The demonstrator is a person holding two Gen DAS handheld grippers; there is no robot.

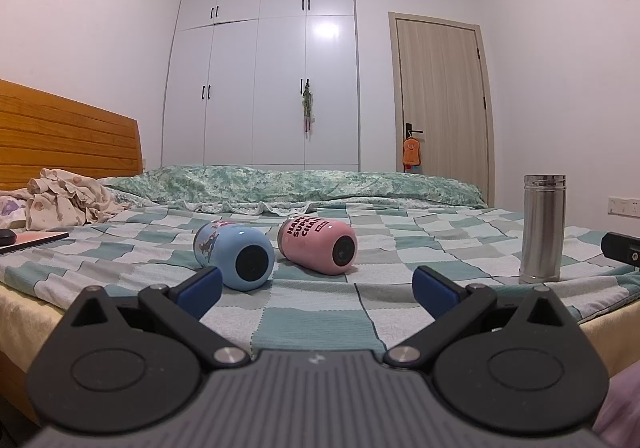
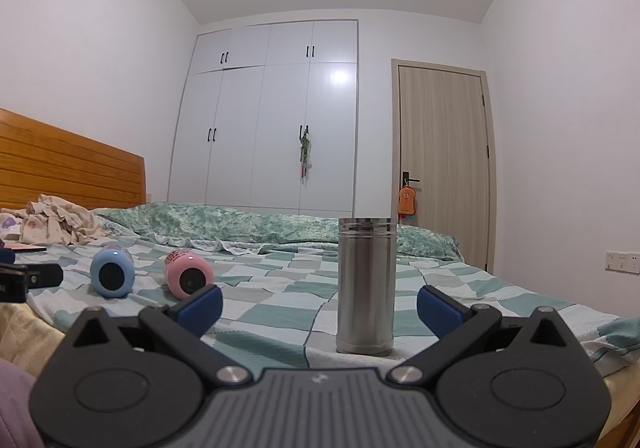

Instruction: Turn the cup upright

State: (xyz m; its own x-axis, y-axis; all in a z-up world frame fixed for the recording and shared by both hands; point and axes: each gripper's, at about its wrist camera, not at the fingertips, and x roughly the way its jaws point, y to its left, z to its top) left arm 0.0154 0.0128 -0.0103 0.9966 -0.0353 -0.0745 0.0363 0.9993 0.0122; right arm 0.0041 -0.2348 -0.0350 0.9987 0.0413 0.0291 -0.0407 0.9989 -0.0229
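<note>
Three cups are seen on a bed covered by a checked sheet (image 1: 312, 324) in teal, grey and white. A blue cup (image 1: 234, 255) is laid on its side with its dark round base turned toward the cameras; a cartoon print is carried on its wall, too small to be made out. Just beside it, to its right and not quite touching, a pink cup (image 1: 318, 246) is laid on its side in the same way, base toward the cameras. On its wall black capitals are printed, of which "HAPP", "SUPE" and "CHA" can be read before the curve hides the rest; a small dark label beside them cannot be read. A steel cup (image 2: 366, 286) is stood upright, well apart from the other two, plain and brushed, with ridged bands near its top.

The left gripper (image 1: 316, 286) is held with its jaws spread wide and nothing between them, near the bed's edge, facing the blue and pink cups. The right gripper (image 2: 320, 304) is likewise spread wide and holds nothing; the steel cup is framed between its blue pads (image 2: 200, 306), untouched by either.
</note>
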